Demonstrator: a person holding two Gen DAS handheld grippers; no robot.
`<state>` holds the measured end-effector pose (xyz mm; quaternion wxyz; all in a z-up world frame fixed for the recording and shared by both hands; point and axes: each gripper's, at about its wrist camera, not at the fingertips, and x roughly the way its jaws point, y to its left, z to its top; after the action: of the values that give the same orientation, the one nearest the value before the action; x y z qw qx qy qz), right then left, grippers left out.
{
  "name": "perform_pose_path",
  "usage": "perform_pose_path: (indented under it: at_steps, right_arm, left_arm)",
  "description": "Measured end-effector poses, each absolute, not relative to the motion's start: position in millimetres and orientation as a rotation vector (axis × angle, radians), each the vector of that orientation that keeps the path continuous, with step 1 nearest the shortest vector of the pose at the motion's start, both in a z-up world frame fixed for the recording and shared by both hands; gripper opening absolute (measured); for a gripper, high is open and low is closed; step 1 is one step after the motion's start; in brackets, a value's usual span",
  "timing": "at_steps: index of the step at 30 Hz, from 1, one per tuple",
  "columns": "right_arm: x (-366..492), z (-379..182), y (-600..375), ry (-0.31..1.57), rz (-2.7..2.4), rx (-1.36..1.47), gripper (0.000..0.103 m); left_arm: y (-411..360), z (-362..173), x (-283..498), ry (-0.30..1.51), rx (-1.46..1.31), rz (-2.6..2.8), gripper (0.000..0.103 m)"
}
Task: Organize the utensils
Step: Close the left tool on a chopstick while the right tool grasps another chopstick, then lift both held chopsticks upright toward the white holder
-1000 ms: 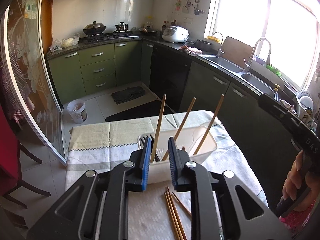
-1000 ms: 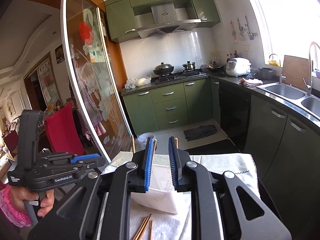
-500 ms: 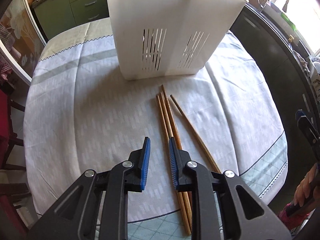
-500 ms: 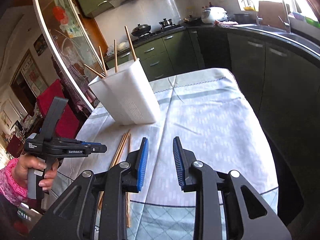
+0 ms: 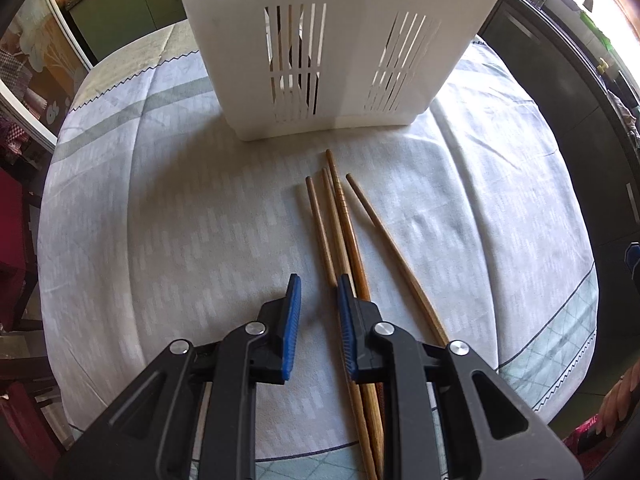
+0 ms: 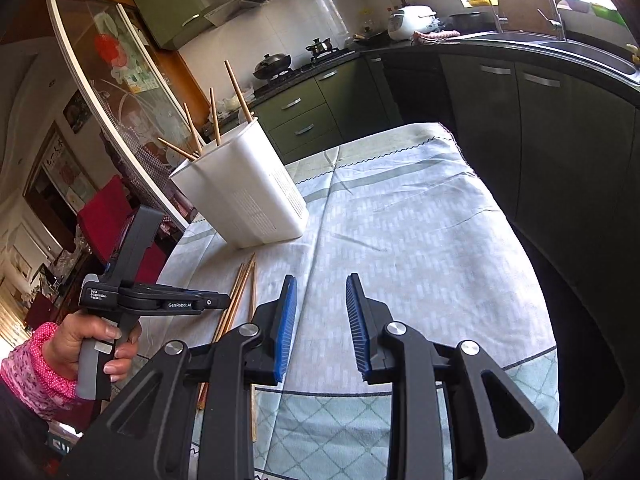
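Several wooden chopsticks (image 5: 340, 224) lie side by side on the tablecloth in front of a white slotted utensil holder (image 5: 340, 40). My left gripper (image 5: 318, 284) is open and empty, low over the cloth, its right finger beside the leftmost chopstick. In the right wrist view the holder (image 6: 244, 196) stands upright with several chopsticks (image 6: 216, 116) sticking out of it, and the loose chopsticks (image 6: 240, 292) lie to its near side. My right gripper (image 6: 322, 284) is open and empty above bare cloth, right of the chopsticks. The left gripper's body (image 6: 160, 300) shows there too.
The table (image 6: 420, 240) has a pale patterned cloth; its right edge drops toward dark green kitchen cabinets (image 6: 520, 120). A glass sliding door (image 6: 120, 100) and a red chair (image 6: 108, 212) stand at the left.
My left gripper has moved closer to the holder and lower over the chopsticks. My right gripper has opened wider and tilted down toward the cloth.
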<state>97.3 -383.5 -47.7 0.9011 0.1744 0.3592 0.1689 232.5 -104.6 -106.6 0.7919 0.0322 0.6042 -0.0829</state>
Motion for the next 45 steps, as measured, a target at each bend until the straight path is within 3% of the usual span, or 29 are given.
perform_pose_path:
  at_steps: [2, 5, 8, 17, 27, 35, 40, 45]
  right_arm:
    - [98, -48, -381, 0.75, 0.352, 0.356, 0.026]
    - [103, -50, -372, 0.77, 0.36, 0.341, 0.037]
    - [109, -52, -353, 0.795, 0.389, 0.289, 0.037]
    - [152, -79, -263, 0.953, 0.505, 0.014, 0.037]
    - [190, -106, -199, 1.048, 0.512, -0.148, 0.022]
    - [215, -118, -172, 1.08, 0.469, -0.212, 0.008]
    - [224, -117, -169, 1.076, 0.465, -0.208, 0.006]
    - [215, -79, -191, 0.974, 0.489, -0.091, 0.006]
  left_arm:
    - [-111, -110, 235, 1.303, 0.08, -0.171, 0.018]
    - [-112, -112, 238, 1.292, 0.102, -0.165, 0.016]
    - [-107, -114, 237, 1.284, 0.083, -0.175, 0.006]
    - [-62, -80, 218, 1.15, 0.015, -0.155, 0.005]
    - [-19, -31, 183, 0.955, -0.013, -0.122, 0.005]
    - [-20, -28, 171, 0.935, -0.011, -0.153, 0.005]
    - [-22, -26, 166, 0.929, -0.011, -0.163, 0.005]
    - [-19, -19, 161, 0.91, -0.017, -0.161, 0.005]
